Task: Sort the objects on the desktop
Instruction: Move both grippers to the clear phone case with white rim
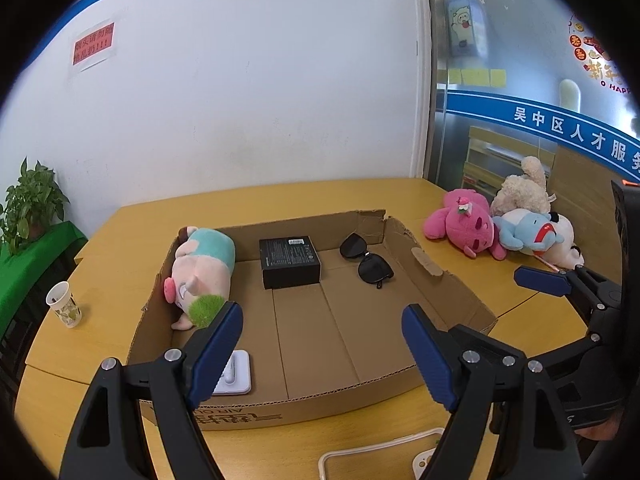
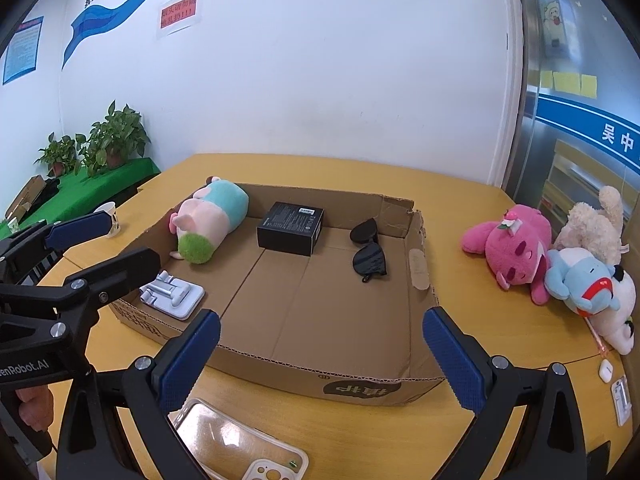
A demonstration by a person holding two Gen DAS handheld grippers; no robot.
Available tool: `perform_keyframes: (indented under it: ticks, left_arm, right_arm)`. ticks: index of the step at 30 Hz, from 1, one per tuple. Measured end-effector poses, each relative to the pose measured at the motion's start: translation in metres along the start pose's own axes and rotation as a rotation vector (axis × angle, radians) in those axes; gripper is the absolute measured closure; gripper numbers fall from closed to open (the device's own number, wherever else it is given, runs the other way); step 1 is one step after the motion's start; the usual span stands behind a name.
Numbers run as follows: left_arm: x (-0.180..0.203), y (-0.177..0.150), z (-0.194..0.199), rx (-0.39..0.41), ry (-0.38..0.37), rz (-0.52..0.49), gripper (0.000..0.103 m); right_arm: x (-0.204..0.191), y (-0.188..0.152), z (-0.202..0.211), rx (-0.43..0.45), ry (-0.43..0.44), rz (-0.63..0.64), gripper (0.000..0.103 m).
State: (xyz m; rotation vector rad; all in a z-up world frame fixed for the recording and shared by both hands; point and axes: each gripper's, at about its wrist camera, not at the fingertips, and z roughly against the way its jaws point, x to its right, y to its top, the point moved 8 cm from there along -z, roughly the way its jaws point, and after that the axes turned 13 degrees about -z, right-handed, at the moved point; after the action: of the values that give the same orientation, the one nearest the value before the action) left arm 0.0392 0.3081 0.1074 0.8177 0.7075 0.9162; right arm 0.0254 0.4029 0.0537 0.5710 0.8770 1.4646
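Holding four items, cardboard box (image 2: 416, 276), three plush toys (image 2: 516, 248)

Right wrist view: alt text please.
Open right tongs hover before a shallow cardboard box holding a pig plush, black box, sunglasses and phone stand; three plush toys lie outside.

A shallow, open-topped brown cardboard box (image 2: 280, 292) sits on the yellow wooden table (image 2: 480, 400). Inside, at 11 o'clock, a pink pig plush with a teal back (image 2: 212, 220) lies on its side. A black rectangular carton (image 2: 290, 228) lies flat at 12 o'clock. Black sunglasses (image 2: 368, 250) lie at 1 o'clock. A white folding phone stand (image 2: 172, 294) lies at 9 o'clock.
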Motion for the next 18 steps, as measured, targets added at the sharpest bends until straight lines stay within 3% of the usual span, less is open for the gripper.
perform_keyframes:
  ticks: [6,10,15,18]
  left_arm:
    - [-0.002,-0.038,-0.016,-0.073,-0.127,0.074,0.021]
    - [0.001,-0.08,-0.023,-0.161,-0.181,0.088,0.021]
    - [0.006,-0.137,-0.037,-0.315,-0.239,0.131,0.024]
    - [0.013,-0.154,-0.042,-0.368,-0.276,0.143,0.031]
  right_arm:
    - [0.003,-0.022,-0.017,-0.085,0.041,-0.005,0.001]
    - [0.015,-0.068,-0.026,-0.191,0.071,-0.006,0.002]
    - [0.039,-0.138,-0.04,-0.373,0.08,-0.087,0.024]
    - [0.046,-0.166,-0.041,-0.42,0.061,-0.101,0.026]
